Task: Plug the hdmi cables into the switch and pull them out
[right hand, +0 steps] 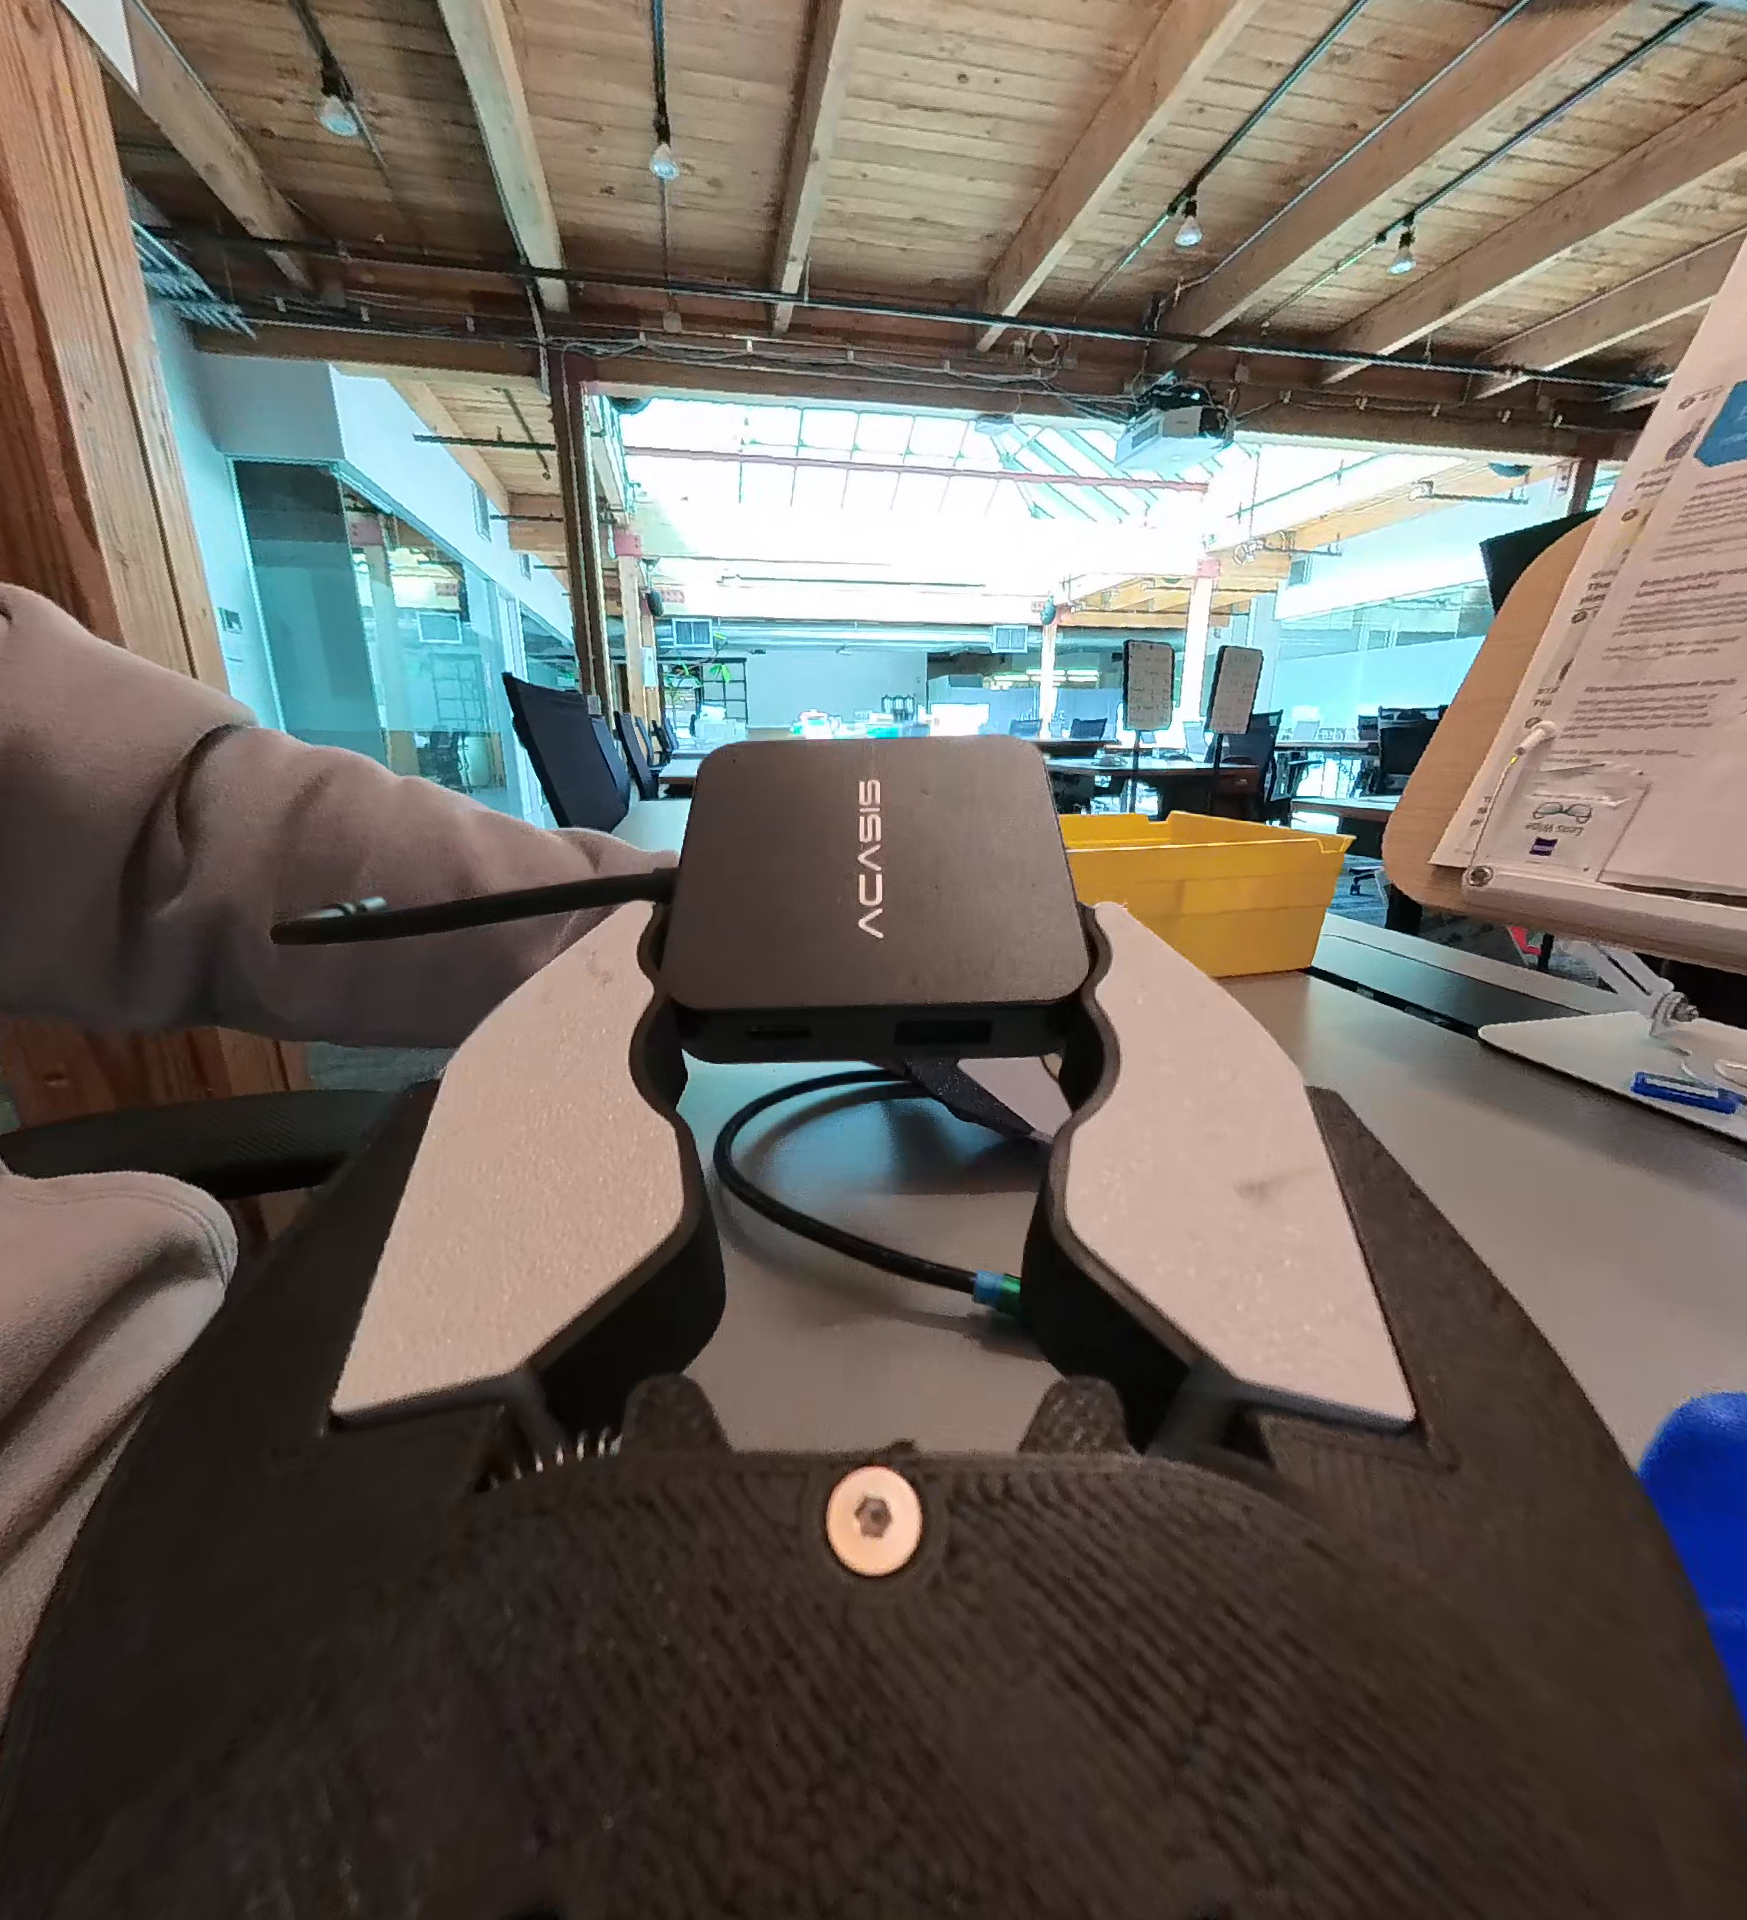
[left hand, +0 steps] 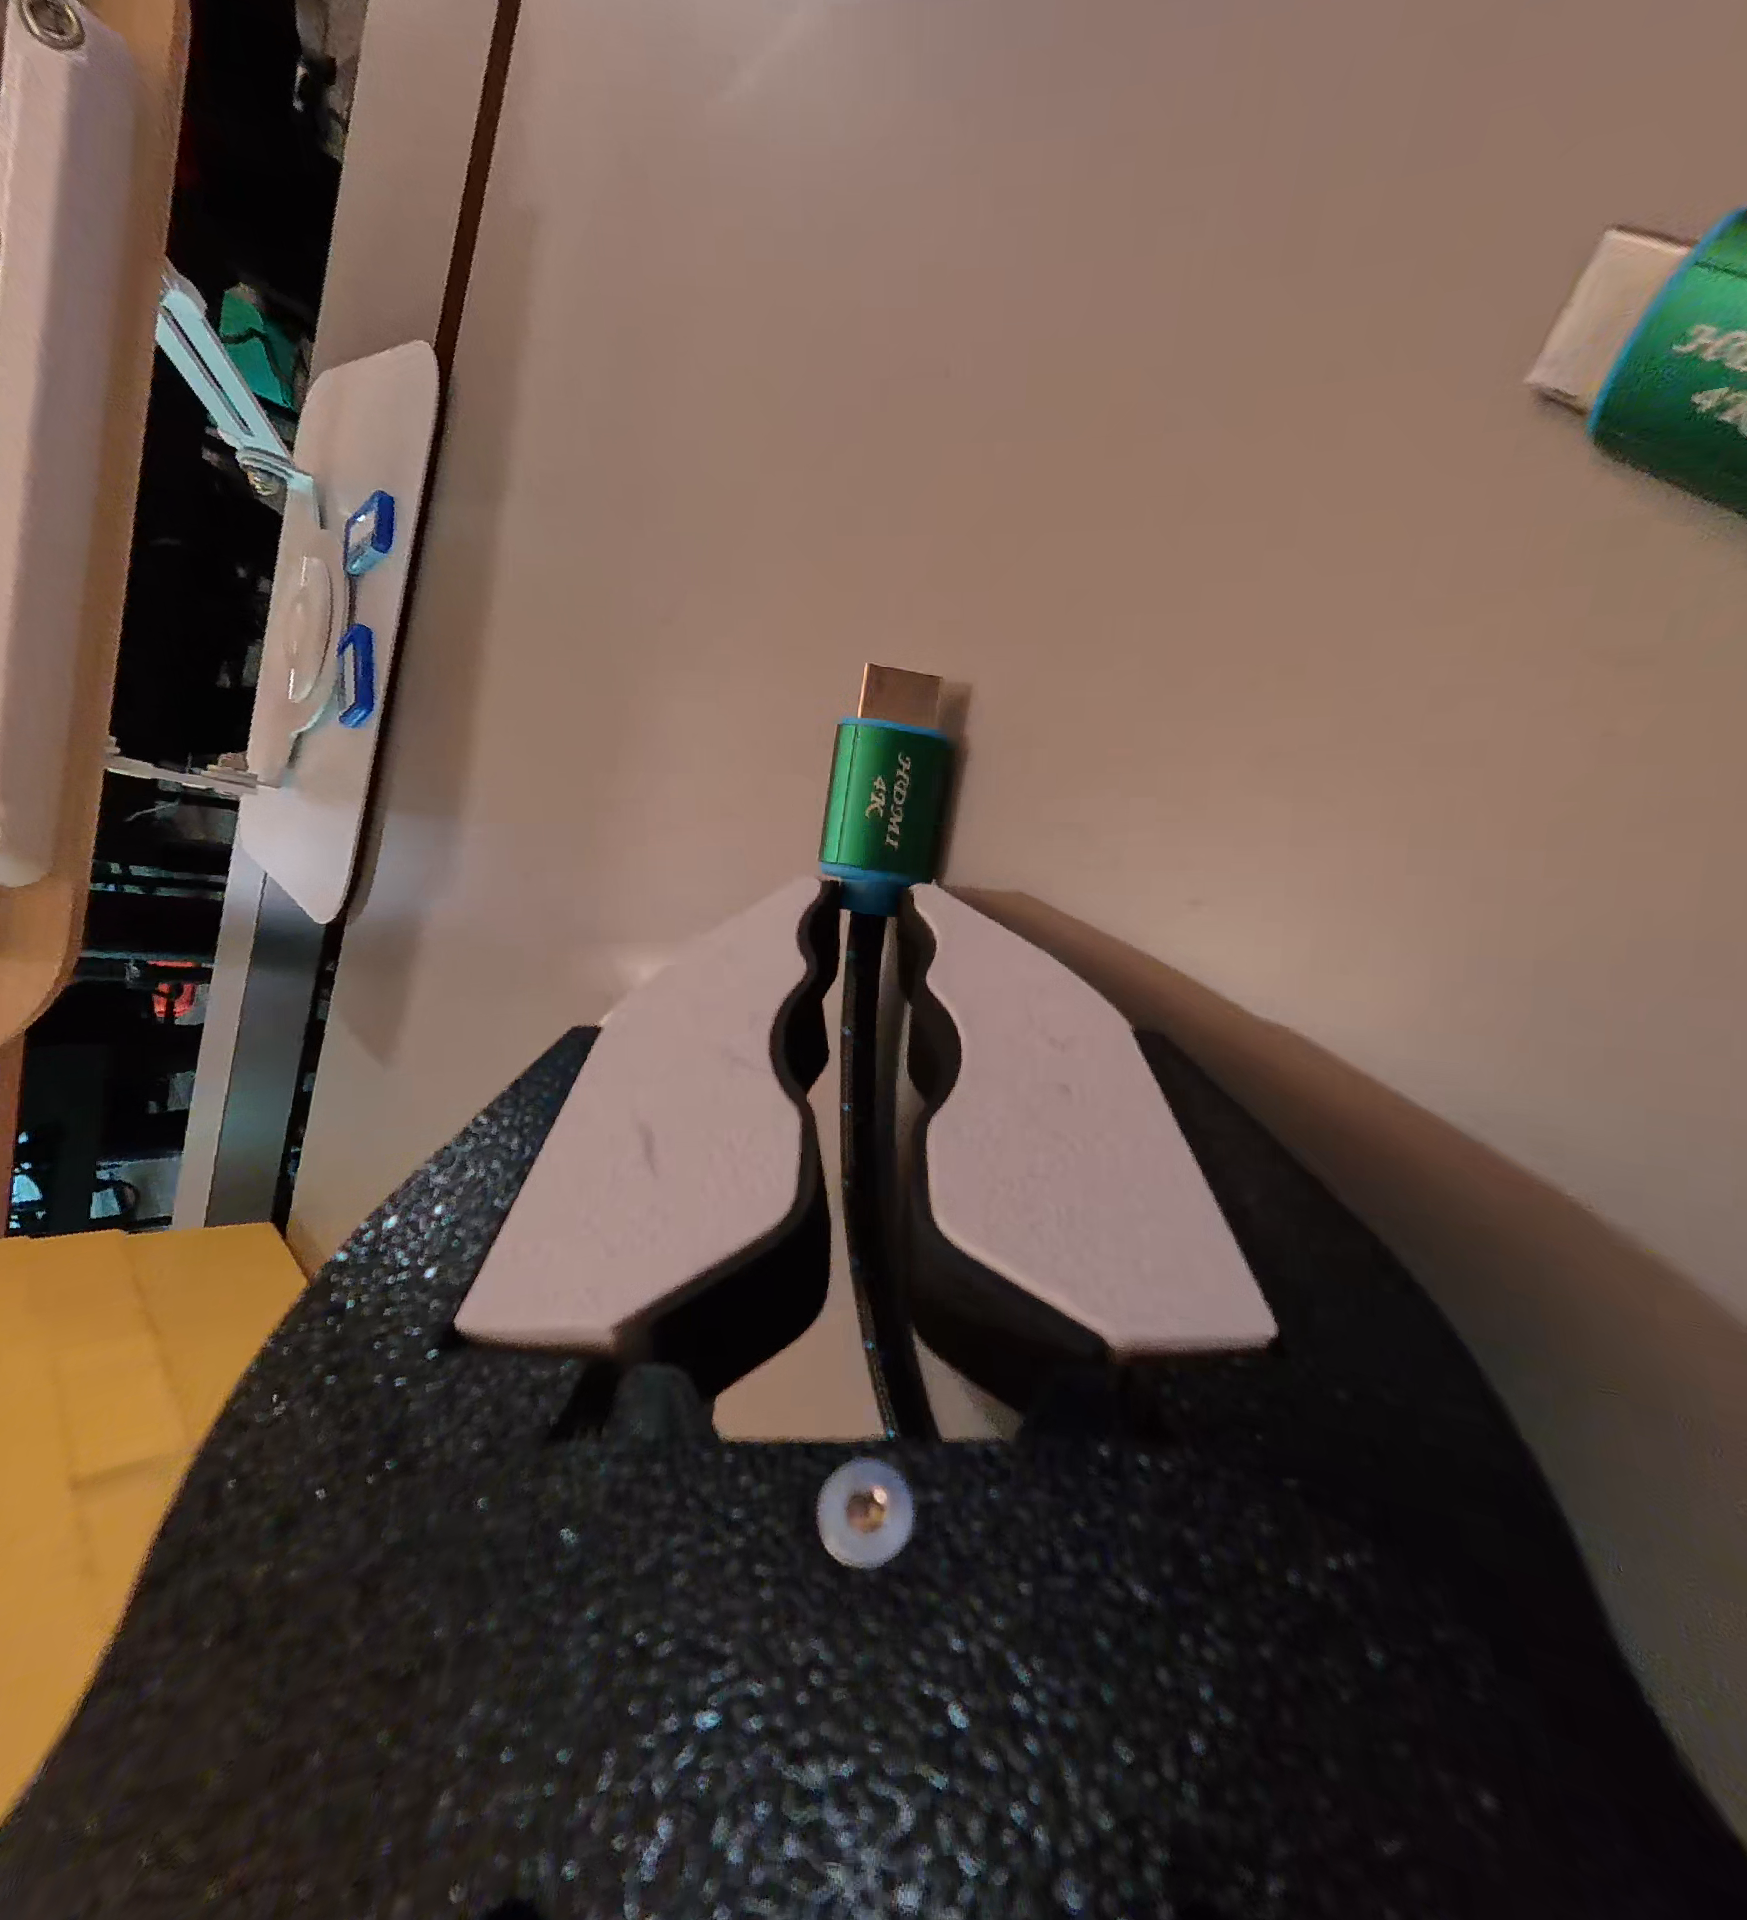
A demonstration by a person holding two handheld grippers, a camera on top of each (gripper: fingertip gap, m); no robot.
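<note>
In the left wrist view my left gripper [left hand: 867, 904] is shut on a black braided HDMI cable [left hand: 861, 1091], just behind its green plug [left hand: 884, 795]. The plug's metal tip points away over the grey table [left hand: 1160, 520]. A second green HDMI plug [left hand: 1721, 384] shows large at the upper right edge. In the right wrist view my right gripper [right hand: 876, 935] is shut on the black switch [right hand: 879, 831] and holds it by its sides above the table, with the ports [right hand: 936, 1034] facing me. Its short black lead [right hand: 474, 914] sticks out to the left. A black cable [right hand: 796, 1195] loops on the table below.
A person's grey sleeve [right hand: 121, 831] fills the left of the right wrist view. A yellow bin [right hand: 1201, 883] stands behind the switch. A tilted document stand with papers [right hand: 1679, 623] and its white base [left hand: 349, 623] stand at the table's side. A blue object [right hand: 1742, 1610] is at lower right.
</note>
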